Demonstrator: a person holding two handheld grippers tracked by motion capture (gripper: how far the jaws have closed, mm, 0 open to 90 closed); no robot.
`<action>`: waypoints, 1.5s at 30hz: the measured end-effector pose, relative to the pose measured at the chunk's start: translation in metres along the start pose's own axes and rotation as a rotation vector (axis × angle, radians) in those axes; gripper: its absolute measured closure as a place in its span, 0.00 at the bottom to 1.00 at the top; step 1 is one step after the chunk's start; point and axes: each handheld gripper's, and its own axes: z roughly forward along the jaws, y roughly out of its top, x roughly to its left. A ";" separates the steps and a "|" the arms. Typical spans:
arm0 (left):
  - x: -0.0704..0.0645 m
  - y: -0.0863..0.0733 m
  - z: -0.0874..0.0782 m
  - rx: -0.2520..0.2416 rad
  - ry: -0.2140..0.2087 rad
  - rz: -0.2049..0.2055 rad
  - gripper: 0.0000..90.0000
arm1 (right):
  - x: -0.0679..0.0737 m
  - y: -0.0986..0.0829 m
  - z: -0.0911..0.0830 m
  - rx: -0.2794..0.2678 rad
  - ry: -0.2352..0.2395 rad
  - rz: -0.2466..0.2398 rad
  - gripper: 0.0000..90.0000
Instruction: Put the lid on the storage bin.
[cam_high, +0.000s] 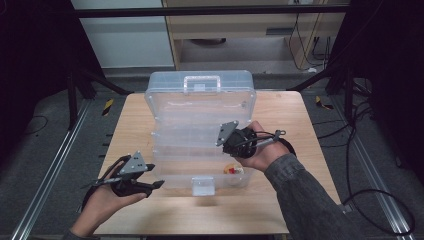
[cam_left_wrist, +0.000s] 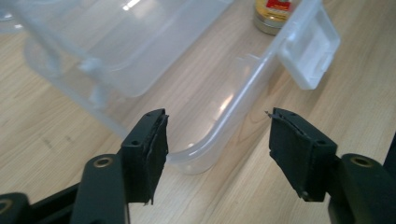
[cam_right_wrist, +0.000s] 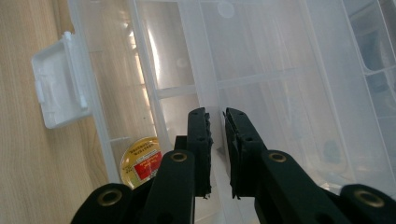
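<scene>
Light wooden table (cam_high: 280, 200), clear plastic compartment box (cam_high: 200, 107) open. Right gripper (cam_right_wrist: 217, 126) nearly closed, seemingly empty; left gripper (cam_left_wrist: 217, 140) wide, empty. Next, probably lid closing.

Small jar (cam_right_wrist: 139, 161), red-and-yellow lid label in the clear plastic box (cam_right_wrist: 280, 70): print too small to read.

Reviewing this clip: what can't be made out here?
- Label text on the small jar: blurred in the right gripper view, cut by the top edge in the left gripper view, too small from above.
- The box compartments beneath the right hand-held gripper: covered by it in the high view.
- Whether the right hand-held gripper pinches anything: only a narrow gap shows.
</scene>
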 end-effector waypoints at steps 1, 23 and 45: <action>0.003 0.000 -0.003 -0.003 0.006 -0.011 0.38 | 0.000 0.000 0.000 -0.001 0.000 0.000 0.90; 0.066 0.028 -0.041 -0.095 0.097 -0.153 0.61 | -0.001 -0.001 0.000 -0.006 0.004 0.003 0.89; 0.090 0.077 -0.024 -0.125 0.100 -0.212 1.00 | 0.002 -0.003 0.000 -0.013 0.005 0.003 0.89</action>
